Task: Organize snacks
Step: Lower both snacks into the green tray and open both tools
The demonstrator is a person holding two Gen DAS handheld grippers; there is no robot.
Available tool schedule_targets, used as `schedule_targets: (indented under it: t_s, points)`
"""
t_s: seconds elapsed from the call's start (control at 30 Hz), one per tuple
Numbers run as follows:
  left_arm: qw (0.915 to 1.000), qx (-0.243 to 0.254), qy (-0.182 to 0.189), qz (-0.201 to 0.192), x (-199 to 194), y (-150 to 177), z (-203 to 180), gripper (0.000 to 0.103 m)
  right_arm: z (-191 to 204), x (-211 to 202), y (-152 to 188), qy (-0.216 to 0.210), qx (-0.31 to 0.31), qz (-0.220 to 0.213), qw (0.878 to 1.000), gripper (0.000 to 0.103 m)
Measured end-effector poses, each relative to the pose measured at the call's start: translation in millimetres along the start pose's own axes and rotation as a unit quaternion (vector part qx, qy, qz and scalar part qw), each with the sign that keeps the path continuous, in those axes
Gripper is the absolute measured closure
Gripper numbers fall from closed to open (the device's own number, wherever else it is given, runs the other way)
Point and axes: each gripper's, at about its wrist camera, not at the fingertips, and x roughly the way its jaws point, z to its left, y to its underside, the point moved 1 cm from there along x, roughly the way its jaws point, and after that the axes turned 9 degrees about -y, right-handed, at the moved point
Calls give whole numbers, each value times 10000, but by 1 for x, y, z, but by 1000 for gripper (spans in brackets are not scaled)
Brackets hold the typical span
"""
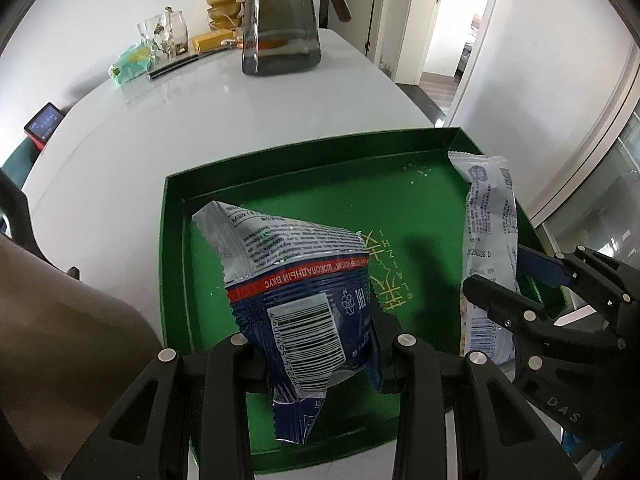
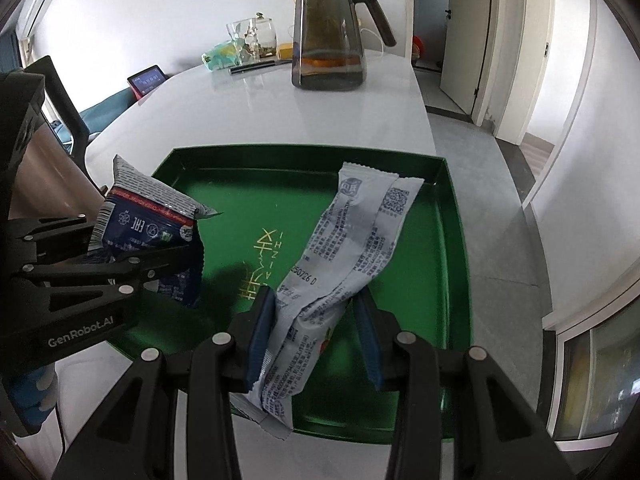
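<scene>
Green tray [image 2: 452,216] floor seemingly bare; pitcher [image 2: 328,32] beyond

Bright daylight from right-side windows; glare on white table [image 1: 132,128]; sharp focus, heavy fisheye bending, dark corners.

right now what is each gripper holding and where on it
Left gripper pinches the blue snack packet near its barcode end; right gripper holds the long pale wrapper around its lower half.

Glossy white counter [image 1: 168,132]; matt green card tray [image 1: 304,148] — gilt print. Both packets — blue [image 1: 296,304], pale [image 2: 344,240] — crinkled shiny foil. Smoked-glass jug [image 2: 328,36].
</scene>
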Motion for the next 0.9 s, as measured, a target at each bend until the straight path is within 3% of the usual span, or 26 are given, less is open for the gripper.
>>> schedule_targets:
  t_s: [0.3, 0.67, 0.77, 0.83, 0.9]
  points:
    - [9996, -144, 95, 232, 18, 1, 4, 74, -1, 15, 1, 66, 59, 166, 9998, 39]
    - [9998, -98, 22, 181, 25, 0, 2, 73, -3, 16, 6, 72, 130, 134, 9998, 38]
    - [9999, -66, 43, 96, 22, 3, 1, 69, -2, 11, 7, 15, 149, 34, 9999, 37]
    - [9999, -93, 8, 42, 20, 3, 3, 62, -2, 7, 7, 29, 167, -18, 9999, 18]
    - [9999, -128, 20, 9, 18, 2, 5, 56, 0, 2, 8, 11, 165, -88, 9998, 6]
